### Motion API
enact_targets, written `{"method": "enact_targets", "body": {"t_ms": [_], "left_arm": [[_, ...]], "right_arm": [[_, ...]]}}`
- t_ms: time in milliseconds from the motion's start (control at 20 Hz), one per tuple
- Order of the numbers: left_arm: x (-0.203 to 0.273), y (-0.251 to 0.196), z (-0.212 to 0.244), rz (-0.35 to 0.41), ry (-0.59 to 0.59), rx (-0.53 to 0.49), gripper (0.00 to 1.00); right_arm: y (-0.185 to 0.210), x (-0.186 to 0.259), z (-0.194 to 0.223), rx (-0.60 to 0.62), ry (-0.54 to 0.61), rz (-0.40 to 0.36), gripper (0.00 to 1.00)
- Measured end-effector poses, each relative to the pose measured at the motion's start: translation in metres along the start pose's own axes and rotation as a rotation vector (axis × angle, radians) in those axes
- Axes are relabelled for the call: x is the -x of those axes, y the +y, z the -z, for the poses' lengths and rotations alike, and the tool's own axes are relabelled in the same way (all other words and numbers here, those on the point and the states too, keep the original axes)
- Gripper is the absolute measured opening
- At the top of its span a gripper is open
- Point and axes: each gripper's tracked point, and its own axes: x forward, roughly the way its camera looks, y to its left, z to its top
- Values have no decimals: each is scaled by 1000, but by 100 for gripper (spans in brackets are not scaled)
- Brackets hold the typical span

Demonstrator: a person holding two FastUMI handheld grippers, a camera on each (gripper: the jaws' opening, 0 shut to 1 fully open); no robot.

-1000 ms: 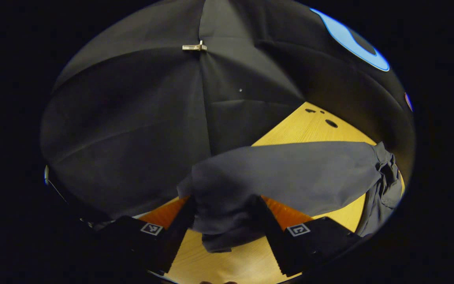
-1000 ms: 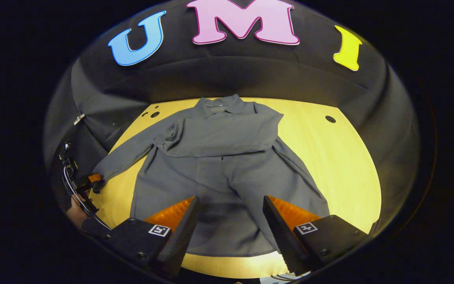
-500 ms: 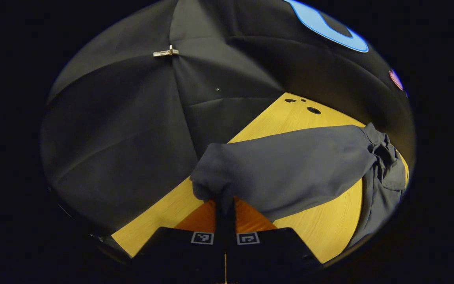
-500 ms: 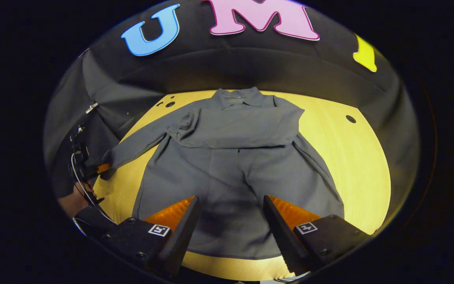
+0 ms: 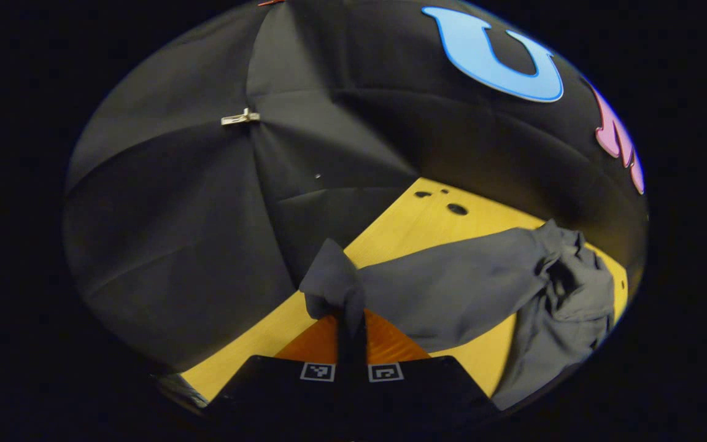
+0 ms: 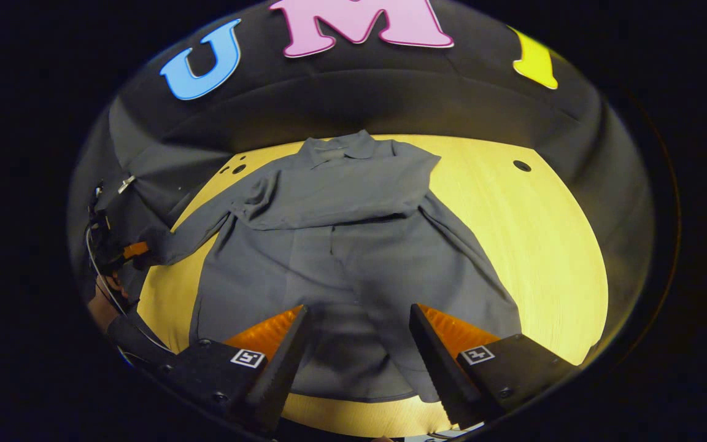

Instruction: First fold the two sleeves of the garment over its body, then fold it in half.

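The left gripper (image 5: 350, 319) pinches the cuff of the grey garment's sleeve (image 5: 452, 288), its fingertips buried in cloth. The right gripper (image 6: 358, 344) hovers, jaws apart, over the garment (image 6: 353, 245) spread on the wooden table (image 6: 544, 245). At 9 o'clock in the right gripper view, a hand (image 6: 103, 307) is half hidden.

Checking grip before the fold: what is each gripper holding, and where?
Left gripper pinches the sleeve at its cuff end. Right gripper is open, holding nothing.
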Motion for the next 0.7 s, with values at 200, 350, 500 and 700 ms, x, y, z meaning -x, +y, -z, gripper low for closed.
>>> {"method": "enact_targets", "body": {"t_ms": [200, 350, 500, 700], "left_arm": [[19, -76, -43, 118, -85, 8, 2], [31, -140, -62, 234, -91, 36, 5], [43, -203, -74, 339, -111, -24, 5], [57, -290, -68, 472, -99, -94, 5]], "right_arm": [[-20, 0, -5, -46, -13, 16, 99], [-33, 5, 1, -85, -4, 18, 99], [-45, 10, 7, -100, -7, 34, 99], [-63, 12, 21, -138, 17, 41, 99]]}}
